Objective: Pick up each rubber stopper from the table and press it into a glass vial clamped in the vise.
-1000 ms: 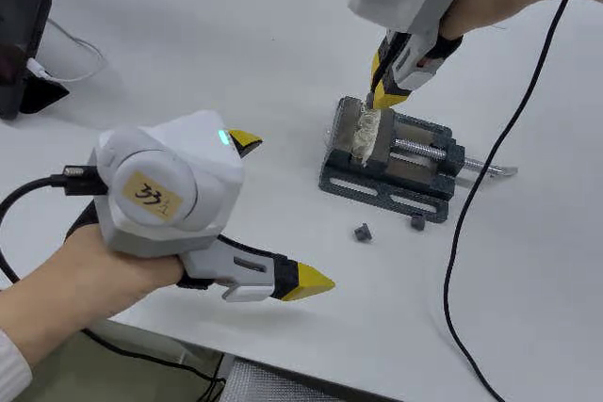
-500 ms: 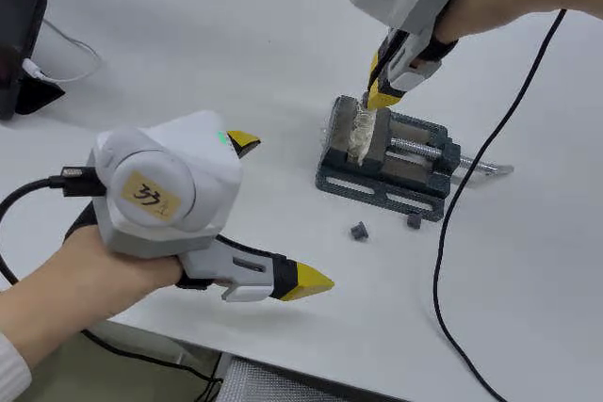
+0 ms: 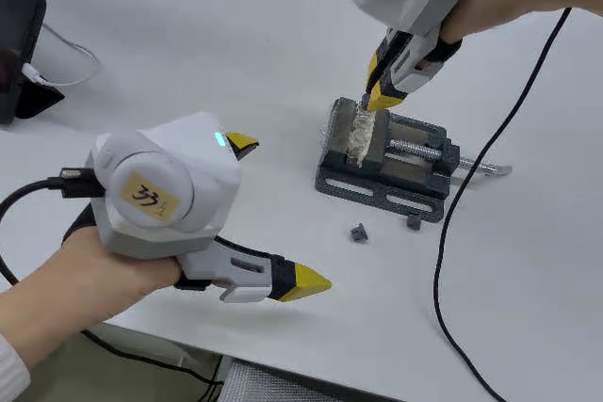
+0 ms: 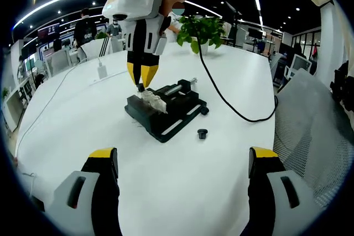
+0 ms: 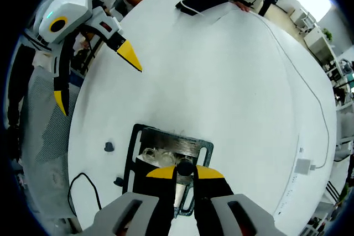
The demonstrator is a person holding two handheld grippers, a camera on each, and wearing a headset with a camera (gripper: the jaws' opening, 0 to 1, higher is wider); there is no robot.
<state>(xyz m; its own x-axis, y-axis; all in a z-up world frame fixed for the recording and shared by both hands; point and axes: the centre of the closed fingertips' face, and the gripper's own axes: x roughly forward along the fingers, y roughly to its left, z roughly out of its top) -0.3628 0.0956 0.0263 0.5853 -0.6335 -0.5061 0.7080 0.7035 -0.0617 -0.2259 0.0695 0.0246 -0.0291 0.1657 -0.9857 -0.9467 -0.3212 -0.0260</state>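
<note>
On the white tabletop (image 3: 236, 54), little differs from a second ago: the head camera has drifted slightly, while both grippers and the loose parts keep their places relative to the vise. The left gripper (image 3: 273, 214) still hangs over the near edge, well apart from the work, its yellow-tipped fingers (image 4: 103, 158) spread wide and holding nothing. The right gripper (image 3: 375, 101) stays tilted down over the far jaw end of the dark bench vise (image 3: 386, 171), its fingers (image 5: 160, 173) drawn close and pinching a dark rubber stopper (image 5: 185, 167).

The right gripper view looks straight down on that stopper, its round top sitting between the tips directly above the clear glass vials (image 5: 155, 156) clamped in the vise. In the head view the pinch is too small to make out, though the tips meet the vial tops. The head view gives two loose stoppers (image 3: 359, 232) lying on the tabletop just in front of the vise, apart from each other. The left gripper view offers one of them beside the vise base.
</note>
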